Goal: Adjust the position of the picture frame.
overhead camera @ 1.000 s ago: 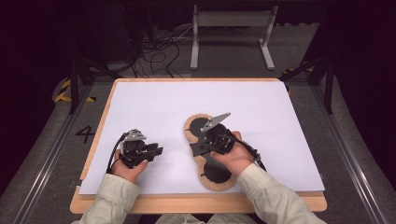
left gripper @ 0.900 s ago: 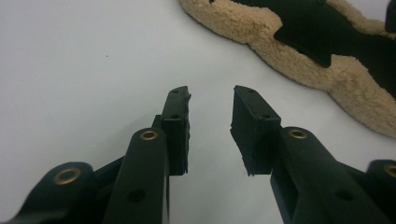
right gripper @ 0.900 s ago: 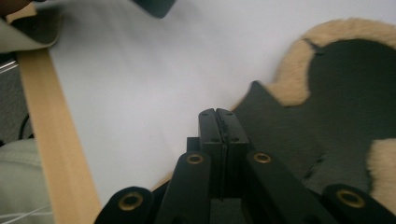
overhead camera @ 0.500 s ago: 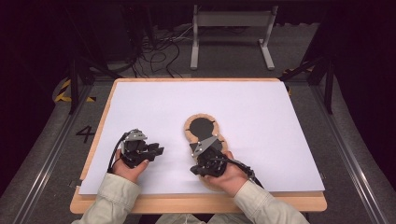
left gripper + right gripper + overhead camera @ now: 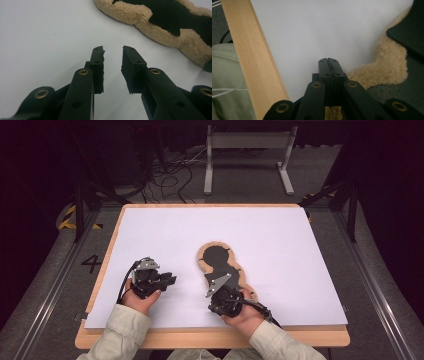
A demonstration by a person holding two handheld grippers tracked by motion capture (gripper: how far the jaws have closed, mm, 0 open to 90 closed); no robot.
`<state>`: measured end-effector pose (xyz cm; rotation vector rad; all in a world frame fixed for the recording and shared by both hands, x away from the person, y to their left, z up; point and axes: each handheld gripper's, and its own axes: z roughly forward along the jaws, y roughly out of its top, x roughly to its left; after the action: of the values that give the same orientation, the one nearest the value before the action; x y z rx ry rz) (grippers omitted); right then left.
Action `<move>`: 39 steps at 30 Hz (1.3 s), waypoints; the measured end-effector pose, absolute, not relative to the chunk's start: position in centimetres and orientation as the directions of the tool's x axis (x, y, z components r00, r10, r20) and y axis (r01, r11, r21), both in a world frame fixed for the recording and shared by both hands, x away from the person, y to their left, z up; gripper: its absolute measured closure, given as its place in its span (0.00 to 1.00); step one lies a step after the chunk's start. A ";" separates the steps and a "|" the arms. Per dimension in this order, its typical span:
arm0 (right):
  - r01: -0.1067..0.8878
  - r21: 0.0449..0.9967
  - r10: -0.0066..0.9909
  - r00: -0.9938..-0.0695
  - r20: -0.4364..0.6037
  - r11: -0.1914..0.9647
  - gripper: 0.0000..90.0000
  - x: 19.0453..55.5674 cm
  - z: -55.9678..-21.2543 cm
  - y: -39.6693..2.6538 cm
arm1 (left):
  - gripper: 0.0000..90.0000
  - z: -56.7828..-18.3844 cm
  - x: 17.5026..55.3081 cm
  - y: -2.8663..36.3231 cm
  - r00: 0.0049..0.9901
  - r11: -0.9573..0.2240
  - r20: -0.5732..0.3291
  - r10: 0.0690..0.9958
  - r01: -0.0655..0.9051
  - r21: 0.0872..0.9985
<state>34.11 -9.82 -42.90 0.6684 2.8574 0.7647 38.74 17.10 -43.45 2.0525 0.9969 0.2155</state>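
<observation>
White sheet [image 5: 280,245] on wooden table [image 5: 210,338]; left claw [image 5: 113,52] ajar, empty; right claw [image 5: 328,60] closed, empty.

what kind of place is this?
Likely a lab recording station, not a home: a white-topped wooden table on a marked floor, loose cables and a metal stand behind it, dark surroundings.

A tan fleece mat [image 5: 244,279] with a black centre lies on a white sheet [image 5: 280,245].
</observation>
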 end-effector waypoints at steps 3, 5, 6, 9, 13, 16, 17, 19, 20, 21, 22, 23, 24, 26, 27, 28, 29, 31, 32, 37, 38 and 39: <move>0.413 0.496 0.466 -0.884 0.019 0.764 1.00 34.4 -42.8 -11.1 | 0.79 -43.5 38.8 17.0 0.673 -0.347 -0.186 0.716 0.575 0.741; 0.430 0.494 0.487 -0.873 0.014 0.756 1.00 34.6 -42.8 -12.1 | 0.79 -43.5 38.9 16.9 0.673 -0.348 -0.189 0.715 0.577 0.739; 0.436 0.494 0.495 -0.869 0.012 0.753 1.00 34.6 -42.8 -12.4 | 0.79 -43.5 38.9 16.9 0.674 -0.350 -0.186 0.715 0.576 0.739; 0.455 0.490 0.521 -0.854 0.003 0.743 1.00 34.9 -42.7 -13.8 | 0.79 -43.5 38.9 16.8 0.676 -0.352 -0.185 0.713 0.574 0.739; 0.489 0.485 0.558 -0.830 0.002 0.725 1.00 35.3 -42.6 -15.4 | 0.75 -43.6 38.9 16.8 0.672 -0.347 -0.189 0.717 0.578 0.738; 0.513 0.475 0.588 -0.809 -0.011 0.715 1.00 35.7 -42.5 -16.3 | 0.73 -43.5 38.9 16.8 0.668 -0.346 -0.185 0.721 0.578 0.739; 0.516 0.471 0.592 -0.806 -0.016 0.716 1.00 35.9 -42.5 -16.6 | 0.73 -43.5 38.9 16.9 0.668 -0.346 -0.184 0.721 0.577 0.739; 0.531 0.469 0.610 -0.792 -0.021 0.706 1.00 36.1 -42.4 -17.1 | 0.72 -43.5 38.8 16.9 0.667 -0.344 -0.186 0.721 0.578 0.740; 0.538 0.466 0.613 -0.790 -0.013 0.703 1.00 36.3 -42.4 -17.2 | 0.72 -43.5 38.8 17.0 0.667 -0.345 -0.183 0.722 0.577 0.740; 0.542 0.462 0.612 -0.791 -0.001 0.702 1.00 36.4 -42.4 -17.2 | 0.71 -43.6 38.8 17.0 0.665 -0.344 -0.184 0.724 0.579 0.739; 0.535 0.454 0.600 -0.800 0.002 0.712 1.00 36.6 -42.2 -17.1 | 0.71 -43.6 38.8 17.0 0.661 -0.339 -0.188 0.726 0.582 0.739; 0.528 0.458 0.593 -0.806 0.002 0.716 1.00 36.7 -42.0 -17.0 | 0.70 -43.6 38.8 17.0 0.661 -0.337 -0.189 0.726 0.583 0.739; 0.519 0.467 0.583 -0.812 0.008 0.716 1.00 36.9 -41.7 -16.9 | 0.70 -43.6 38.8 17.0 0.662 -0.340 -0.185 0.726 0.580 0.741; 0.509 0.507 0.575 -0.818 0.032 0.696 1.00 37.5 -40.5 -16.6 | 0.69 -43.6 38.7 17.2 0.662 -0.341 -0.183 0.727 0.579 0.740; 0.506 0.522 0.580 -0.814 0.026 0.687 1.00 37.8 -39.9 -16.5 | 0.68 -43.6 38.6 17.2 0.658 -0.335 -0.188 0.729 0.584 0.739; 0.499 0.534 0.582 -0.813 0.017 0.682 1.00 38.3 -39.3 -16.3 | 0.68 -43.6 38.6 17.3 0.657 -0.334 -0.188 0.730 0.582 0.741; 0.498 0.543 0.588 -0.809 0.010 0.676 1.00 38.7 -38.8 -16.2 | 0.67 -43.6 38.5 17.4 0.660 -0.335 -0.189 0.727 0.582 0.741; 0.497 0.553 0.597 -0.802 -0.002 0.669 1.00 39.5 -38.1 -15.9 | 0.65 -43.6 38.3 17.7 0.655 -0.330 -0.194 0.730 0.587 0.739; 0.496 0.555 0.600 -0.800 -0.007 0.668 1.00 40.0 -37.8 -15.7 | 0.64 -43.6 38.3 17.8 0.654 -0.333 -0.188 0.733 0.586 0.738; 0.503 0.558 0.620 -0.784 -0.025 0.659 1.00 42.4 -36.7 -15.1 | 0.61 -43.7 37.5 18.7 0.641 -0.328 -0.177 0.747 0.586 0.741; 0.503 0.558 0.620 -0.784 -0.025 0.659 1.00 42.4 -36.7 -15.1 | 0.61 -43.7 37.5 18.7 0.641 -0.328 -0.177 0.747 0.586 0.741; 0.506 0.556 0.626 -0.779 -0.032 0.659 1.00 43.5 -36.4 -14.8 | 0.61 -43.8 37.4 18.8 0.634 -0.321 -0.179 0.752 0.590 0.741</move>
<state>43.46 -14.79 -36.42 0.9198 2.6554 0.7906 37.36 18.84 -43.76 2.0327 1.0492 0.2503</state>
